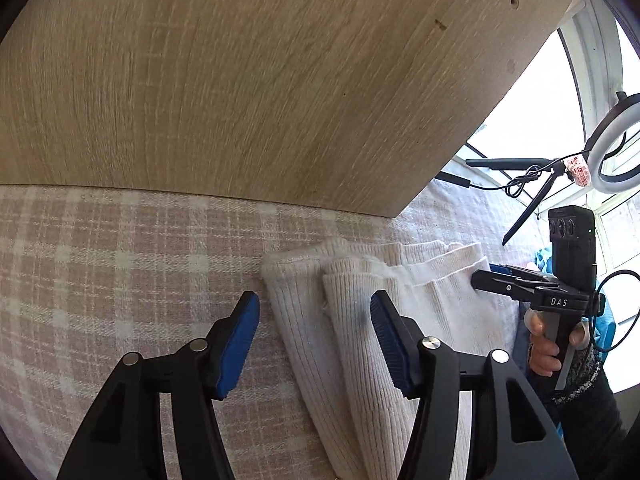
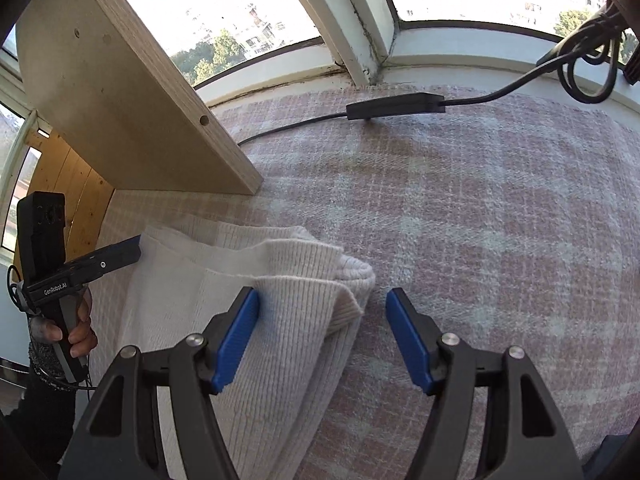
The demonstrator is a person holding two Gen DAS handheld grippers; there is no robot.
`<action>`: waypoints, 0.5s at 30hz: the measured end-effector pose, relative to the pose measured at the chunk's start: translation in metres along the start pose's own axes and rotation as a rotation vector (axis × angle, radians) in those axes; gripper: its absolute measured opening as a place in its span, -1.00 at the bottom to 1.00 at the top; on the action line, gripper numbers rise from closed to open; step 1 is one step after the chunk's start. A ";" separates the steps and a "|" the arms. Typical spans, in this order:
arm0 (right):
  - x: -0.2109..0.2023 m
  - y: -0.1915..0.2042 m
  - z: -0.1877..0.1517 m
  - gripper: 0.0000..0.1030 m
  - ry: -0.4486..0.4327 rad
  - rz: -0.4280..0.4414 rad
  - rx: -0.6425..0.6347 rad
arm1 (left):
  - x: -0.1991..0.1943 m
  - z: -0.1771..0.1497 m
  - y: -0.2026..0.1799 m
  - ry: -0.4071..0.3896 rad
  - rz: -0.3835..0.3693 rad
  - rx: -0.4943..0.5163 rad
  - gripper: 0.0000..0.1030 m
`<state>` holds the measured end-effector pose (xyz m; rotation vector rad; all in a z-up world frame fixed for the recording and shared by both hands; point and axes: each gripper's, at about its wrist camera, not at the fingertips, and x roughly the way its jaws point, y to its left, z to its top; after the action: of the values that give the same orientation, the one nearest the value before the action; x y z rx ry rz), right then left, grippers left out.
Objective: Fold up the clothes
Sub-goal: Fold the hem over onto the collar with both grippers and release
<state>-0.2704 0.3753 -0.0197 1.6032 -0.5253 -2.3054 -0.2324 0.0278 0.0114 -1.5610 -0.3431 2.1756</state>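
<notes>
A white ribbed knit garment (image 1: 360,300) lies folded on the pink plaid cloth (image 1: 100,260). My left gripper (image 1: 316,320) hovers open over the garment's left folded edge, with the knit lying below its blue pads (image 1: 244,336). From the right wrist view the garment (image 2: 240,272) reaches under my open right gripper (image 2: 320,312), whose left pad (image 2: 240,332) is over the knit and right pad over bare plaid. Each gripper shows side-on in the other's view: the right gripper (image 1: 480,276) at the garment's right edge, the left gripper (image 2: 134,251) at its far left edge.
A pale wooden board (image 1: 240,80) stands on edge just behind the garment, seen also as a board (image 2: 120,100) at left. A black cable with an inline box (image 2: 396,106) lies near the window. A ring light (image 1: 612,148) on a tripod stands at right. A hand (image 1: 540,344) grips the right handle.
</notes>
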 end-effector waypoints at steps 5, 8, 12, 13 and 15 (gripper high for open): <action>0.009 0.010 0.003 0.28 -0.008 -0.026 -0.043 | 0.010 0.003 0.002 0.004 0.007 -0.008 0.15; 0.009 0.010 0.004 0.12 -0.015 -0.030 -0.047 | 0.014 0.005 0.001 -0.013 -0.011 -0.001 0.06; 0.007 0.007 0.002 -0.35 -0.021 -0.008 -0.035 | 0.018 0.003 -0.002 -0.028 -0.101 0.037 -0.53; 0.006 0.007 0.001 -0.41 -0.022 -0.002 -0.032 | 0.018 0.003 -0.003 -0.035 -0.116 0.043 -0.56; 0.005 0.006 -0.001 -0.46 -0.025 0.011 -0.026 | 0.011 0.000 -0.005 -0.053 -0.124 0.051 -0.64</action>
<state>-0.2713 0.3674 -0.0212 1.5576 -0.5069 -2.3179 -0.2347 0.0377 0.0045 -1.4185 -0.3872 2.1167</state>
